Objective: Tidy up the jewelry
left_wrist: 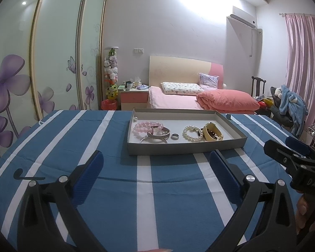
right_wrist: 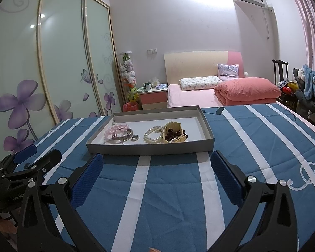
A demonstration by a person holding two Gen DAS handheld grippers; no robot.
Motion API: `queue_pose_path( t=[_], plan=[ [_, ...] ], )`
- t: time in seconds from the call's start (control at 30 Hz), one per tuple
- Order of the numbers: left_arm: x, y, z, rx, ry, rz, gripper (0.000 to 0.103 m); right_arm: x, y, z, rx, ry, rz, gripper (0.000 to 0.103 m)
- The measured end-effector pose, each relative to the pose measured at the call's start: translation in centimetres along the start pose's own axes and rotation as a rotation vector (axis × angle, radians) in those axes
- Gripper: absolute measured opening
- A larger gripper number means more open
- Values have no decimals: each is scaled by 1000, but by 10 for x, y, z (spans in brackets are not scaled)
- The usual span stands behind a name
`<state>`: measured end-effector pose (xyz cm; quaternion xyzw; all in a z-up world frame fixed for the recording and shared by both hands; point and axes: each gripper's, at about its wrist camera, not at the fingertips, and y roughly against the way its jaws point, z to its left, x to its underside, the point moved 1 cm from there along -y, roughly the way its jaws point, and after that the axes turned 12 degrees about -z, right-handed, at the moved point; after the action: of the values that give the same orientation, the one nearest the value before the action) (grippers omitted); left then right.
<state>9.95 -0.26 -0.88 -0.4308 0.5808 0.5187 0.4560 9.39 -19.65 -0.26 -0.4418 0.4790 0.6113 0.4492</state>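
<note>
A blue cloth with white stripes covers the surface, and its far edge runs straight across just behind the one shallow grey tray. The tray's near wall faces both hand-held grippers, with a strip of bare cloth between them. The cloth lies open to the left and right of the tray and in front of it.

Two hand-held grippers are in view. The left hand-held gripper hovers low over the cloth with its blue-padded fingers spread wide and nothing between them. The right hand-held gripper is likewise spread wide and empty, side by side with the left one.

All the jewelry lies inside the tray, in its near half; the far half is bare white floor. Counted, from large to small:
- one cream-coloured bangle at the right, with dark beads piled in it
- one pink bead bracelet at the left
- one white pearl bracelet, touching the cream bangle
- two silver bangles, overlapping, against the pink beads
- one small silver ring between the bangles and the pearls
- one single pearl in the far left corner
</note>
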Motion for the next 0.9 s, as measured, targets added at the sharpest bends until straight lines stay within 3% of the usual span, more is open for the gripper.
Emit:
queue_pose_path(
  t=[0.9],
  plan=[
    [0, 0, -1, 2, -2, 0, 99, 3, -1, 0, -2, -6, 12, 101]
  ],
)
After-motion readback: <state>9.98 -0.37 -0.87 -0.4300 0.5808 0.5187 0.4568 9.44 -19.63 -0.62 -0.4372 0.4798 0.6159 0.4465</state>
